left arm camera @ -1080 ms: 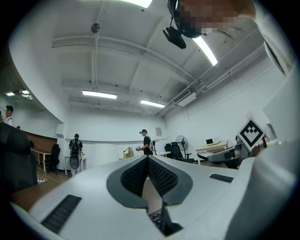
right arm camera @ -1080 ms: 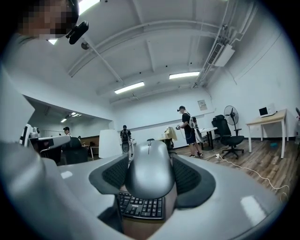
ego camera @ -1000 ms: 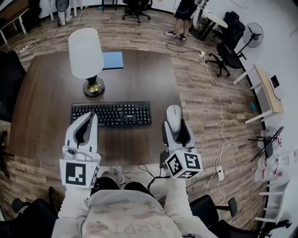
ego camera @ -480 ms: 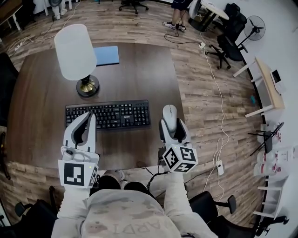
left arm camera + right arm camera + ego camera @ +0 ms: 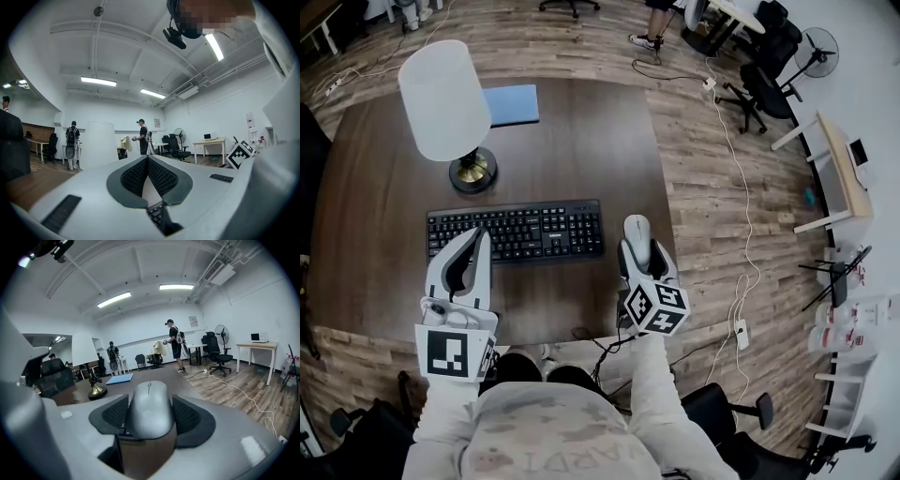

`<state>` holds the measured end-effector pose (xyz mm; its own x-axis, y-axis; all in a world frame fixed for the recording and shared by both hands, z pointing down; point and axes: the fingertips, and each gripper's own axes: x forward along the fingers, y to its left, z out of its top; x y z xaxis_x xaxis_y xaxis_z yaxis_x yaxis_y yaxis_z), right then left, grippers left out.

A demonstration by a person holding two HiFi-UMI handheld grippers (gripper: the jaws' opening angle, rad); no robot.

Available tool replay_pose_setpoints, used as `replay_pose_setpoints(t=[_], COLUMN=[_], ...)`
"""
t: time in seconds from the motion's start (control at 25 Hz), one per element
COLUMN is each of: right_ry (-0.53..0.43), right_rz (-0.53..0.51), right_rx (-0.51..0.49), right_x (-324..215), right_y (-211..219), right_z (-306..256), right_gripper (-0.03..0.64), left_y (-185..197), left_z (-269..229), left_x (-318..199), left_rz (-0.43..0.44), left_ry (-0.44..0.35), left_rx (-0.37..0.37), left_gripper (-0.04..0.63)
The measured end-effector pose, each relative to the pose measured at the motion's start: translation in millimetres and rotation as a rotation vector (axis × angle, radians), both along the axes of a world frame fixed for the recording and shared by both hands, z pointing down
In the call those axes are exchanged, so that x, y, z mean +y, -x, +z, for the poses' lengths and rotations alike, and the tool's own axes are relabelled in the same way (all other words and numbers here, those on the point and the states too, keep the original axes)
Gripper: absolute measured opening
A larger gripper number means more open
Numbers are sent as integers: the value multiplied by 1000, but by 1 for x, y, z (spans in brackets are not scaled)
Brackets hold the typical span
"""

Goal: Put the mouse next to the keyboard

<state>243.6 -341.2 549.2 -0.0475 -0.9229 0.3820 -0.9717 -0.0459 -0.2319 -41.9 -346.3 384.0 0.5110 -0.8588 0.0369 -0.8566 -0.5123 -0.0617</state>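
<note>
Leftward goes the mouse (image 5: 637, 232): against the head view of a second ago, the gap between it and the keyboard's (image 5: 516, 232) right end is narrower, and the right gripper (image 5: 643, 257) has come in with it. The mouse now sits just beside that right end, apart from it, with a strip of bare table (image 5: 581, 141) between, and it points away from the person, roughly square to the keyboard's long edge.

In the right gripper view the two dark pads press on the mouse's flanks, so the grip is firm. Whether its underside rests on the wood or hangs just above it, I cannot tell.

For the task, this likely means the carry is nearly over. What seems left is to settle the mouse flat and spread the jaws. The table's right edge lies near on the other side, so any release should keep well inside it.

The left gripper (image 5: 475, 239) hovers at the keyboard's near left corner. Its view shows the pads pressed together at the tips with nothing between them, a few keys visible below. It plays no part.

Farther back stand a lamp (image 5: 450, 103) and a blue sheet (image 5: 511, 103), well apart from the mouse.
</note>
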Motion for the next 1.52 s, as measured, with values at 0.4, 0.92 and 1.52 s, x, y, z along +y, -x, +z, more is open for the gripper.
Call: replay_pose_setpoints(t=[0.4,0.92,1.52], right_ry=[111,225,340], right_rz=[11,23,28], right_rx=[11,46,86], right_x=[-16,-36,-47], right_y=[-7,-17,-17], right_z=[47,85,114], right_gripper=[305,305,307], left_y=[12,24,39], left_z=[10,17,26], left_x=[-11,-22,-27], left_rz=[-27,-51,-77], left_ry=[23,43,60], left_rx=[-13,-19,-25], left_gripper=[6,6,6])
